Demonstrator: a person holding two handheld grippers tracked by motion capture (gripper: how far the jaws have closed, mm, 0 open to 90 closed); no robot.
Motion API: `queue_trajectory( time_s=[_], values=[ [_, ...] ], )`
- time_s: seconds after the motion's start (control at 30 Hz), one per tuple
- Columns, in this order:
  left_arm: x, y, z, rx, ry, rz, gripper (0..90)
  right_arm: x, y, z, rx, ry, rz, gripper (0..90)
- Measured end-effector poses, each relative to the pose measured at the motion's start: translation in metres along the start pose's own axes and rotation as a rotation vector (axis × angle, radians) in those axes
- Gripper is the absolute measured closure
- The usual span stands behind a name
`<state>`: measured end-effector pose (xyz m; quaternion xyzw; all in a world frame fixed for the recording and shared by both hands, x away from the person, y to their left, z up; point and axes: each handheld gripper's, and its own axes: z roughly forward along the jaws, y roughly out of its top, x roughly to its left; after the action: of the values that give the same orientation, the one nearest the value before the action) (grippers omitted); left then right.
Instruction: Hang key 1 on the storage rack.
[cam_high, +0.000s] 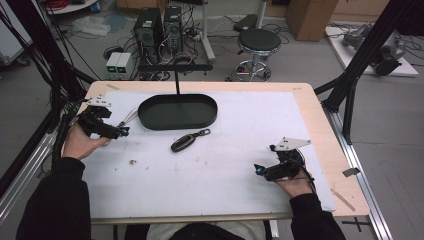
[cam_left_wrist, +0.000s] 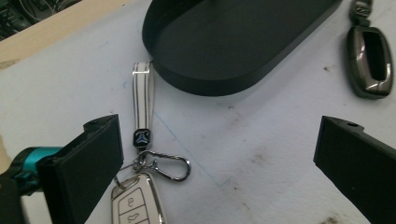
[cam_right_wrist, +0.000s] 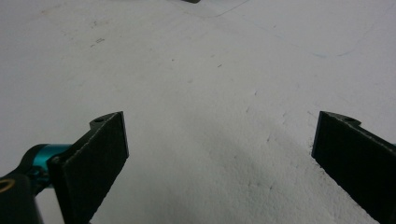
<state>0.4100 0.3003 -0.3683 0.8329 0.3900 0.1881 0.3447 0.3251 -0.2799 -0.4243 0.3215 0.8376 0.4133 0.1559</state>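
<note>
White matting covers the worktop (cam_high: 210, 165), with bare wood showing along its far and right edges; beyond it, floor clutter, computer towers and a stool.

Left gripper (cam_high: 114, 131): I hold it near the left edge of the worktop, jaws spread wide, nothing between them. In the left gripper view the white key fob (cam_left_wrist: 136, 203) lies just ahead of the left jaw and partly between the jaws, its buttons facing up. A carabiner clip (cam_left_wrist: 164, 164) and a white strap (cam_left_wrist: 142, 98) run on from it toward the black oval tray (cam_left_wrist: 243, 42); the strap's far end reaches the tray's wall, though whether it touches I cannot tell. No contact between jaws and fob yet, as far as I can see.

Right gripper (cam_high: 265, 171): near the right front corner of the worktop, jaws likewise wide, empty. Its own view looks along bare matting.

Dark key fob (cam_high: 184, 141): lies near the middle of the worktop, just in front of the tray, well apart from both grippers.

Tray: toward the far edge, a black stand post rising behind it. Appears empty.

Progress, my judgement: at the start. Neither fob is lifted or in the tray. White fob is lined up for a grasp; closing, lifting and placing remain, then the dark fob.
</note>
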Motion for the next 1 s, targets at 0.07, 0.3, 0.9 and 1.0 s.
queue_trajectory(
  time_s=[0.07,0.3,0.9,1.0],
  values=[
    [0.005,0.001,0.003,0.007,0.003,-0.015,1.9,0.0,0.0,0.0,-0.002,-0.001,-0.004,2.9],
    [0.024,0.005,0.013,0.053,-0.028,-0.019,1.9,0.001,-0.002,-0.005,0.004,-0.021,-0.011,2.9],
    [0.048,0.014,0.06,0.183,-0.027,-0.009,2.0,0.002,-0.007,-0.009,0.011,-0.038,-0.004,3.0],
    [0.053,0.01,0.068,0.206,-0.027,-0.018,4.1,0.002,-0.007,-0.01,0.012,-0.043,-0.006,2.9]
  ],
)
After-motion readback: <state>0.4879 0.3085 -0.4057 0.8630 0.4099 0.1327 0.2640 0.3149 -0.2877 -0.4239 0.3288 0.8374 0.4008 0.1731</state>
